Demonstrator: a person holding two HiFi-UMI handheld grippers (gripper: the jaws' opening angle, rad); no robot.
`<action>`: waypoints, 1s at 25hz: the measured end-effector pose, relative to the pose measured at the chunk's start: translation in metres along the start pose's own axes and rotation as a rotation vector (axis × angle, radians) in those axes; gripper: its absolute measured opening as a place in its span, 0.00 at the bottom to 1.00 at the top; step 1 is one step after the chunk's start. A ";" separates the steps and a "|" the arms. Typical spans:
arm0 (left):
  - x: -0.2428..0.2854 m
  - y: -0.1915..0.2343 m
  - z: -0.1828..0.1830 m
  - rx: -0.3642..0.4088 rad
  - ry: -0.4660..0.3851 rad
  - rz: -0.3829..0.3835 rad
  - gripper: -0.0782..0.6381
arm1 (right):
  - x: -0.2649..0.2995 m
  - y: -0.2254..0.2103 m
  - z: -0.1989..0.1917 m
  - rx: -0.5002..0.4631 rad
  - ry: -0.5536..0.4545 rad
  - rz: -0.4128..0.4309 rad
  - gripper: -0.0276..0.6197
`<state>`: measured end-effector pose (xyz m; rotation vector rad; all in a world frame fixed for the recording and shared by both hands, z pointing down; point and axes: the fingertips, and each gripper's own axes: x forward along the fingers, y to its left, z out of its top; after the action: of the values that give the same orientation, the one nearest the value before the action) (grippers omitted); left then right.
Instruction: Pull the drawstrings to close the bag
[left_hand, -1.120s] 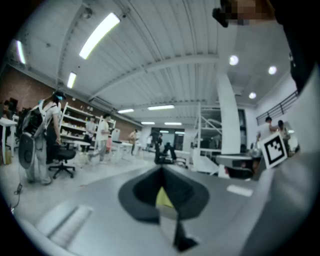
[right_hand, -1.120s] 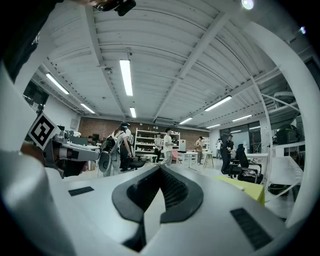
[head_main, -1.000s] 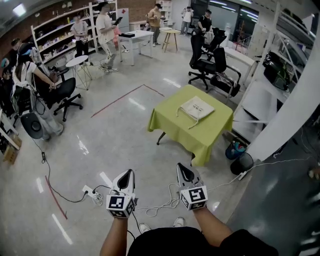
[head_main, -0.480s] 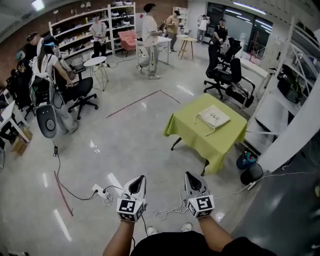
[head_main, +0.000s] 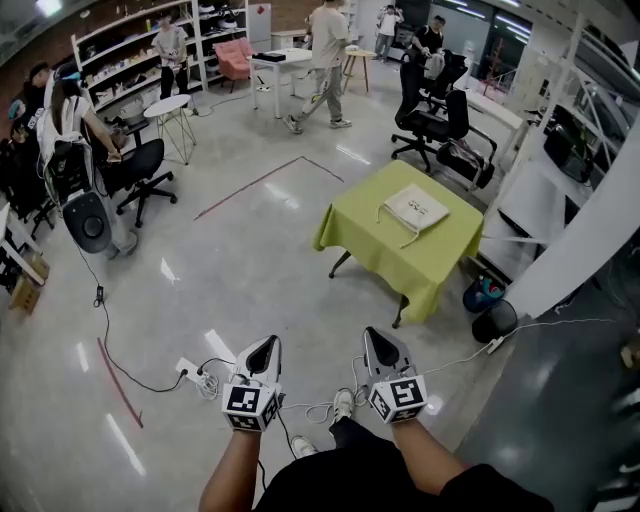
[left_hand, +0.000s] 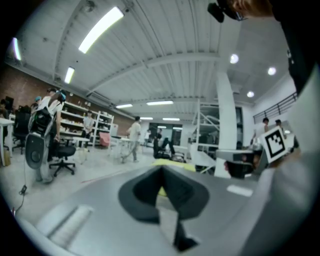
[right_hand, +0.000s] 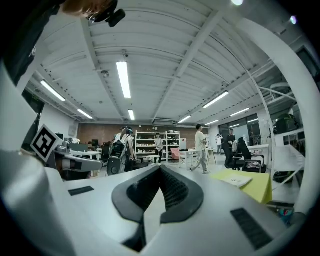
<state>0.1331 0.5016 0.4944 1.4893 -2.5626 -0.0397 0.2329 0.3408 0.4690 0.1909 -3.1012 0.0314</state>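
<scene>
Bag (head_main: 418, 208), pale and flat, lies on a square table (head_main: 365, 245) draped in a yellow-green cloth, towards the cloth's far right part. Its drawstrings (head_main: 404, 241) trail loose on the cloth from the bag's near side. The table stands well away from both grippers, across a stretch of glossy grey floor.

In the head view the left gripper (head_main: 269, 344) and the right gripper (head_main: 373, 333) are held low and side by side in front of the person, pointing forward over the floor, each with its marker cube towards the forearm. Neither touches anything.

The left gripper view shows the left gripper (left_hand: 161, 169) with its dark pads pressed together and nothing between them. The right gripper view shows the right gripper (right_hand: 160, 170) likewise pressed together and empty; the bag (right_hand: 239, 181) shows there on the table (right_hand: 261, 190), far off to the right of the jaws.

On the floor near the person's feet lie a white power strip (head_main: 188, 370) and a loose white cable (head_main: 318, 410). A red tape line (head_main: 262, 182) runs across the floor beyond. A black bin (head_main: 493, 320) stands beside the table's right corner, and black office chairs (head_main: 430, 112) stand behind it
</scene>
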 end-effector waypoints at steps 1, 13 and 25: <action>0.004 0.001 0.000 -0.002 0.005 -0.003 0.11 | 0.003 -0.003 0.000 -0.011 0.008 -0.004 0.03; 0.093 0.014 0.019 0.018 0.021 -0.006 0.11 | 0.068 -0.072 -0.006 -0.016 0.017 -0.004 0.03; 0.184 0.019 0.031 0.033 0.069 0.033 0.11 | 0.122 -0.155 -0.018 0.023 0.053 0.019 0.03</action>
<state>0.0230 0.3498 0.4913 1.4334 -2.5438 0.0571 0.1314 0.1723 0.4938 0.1589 -3.0508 0.0708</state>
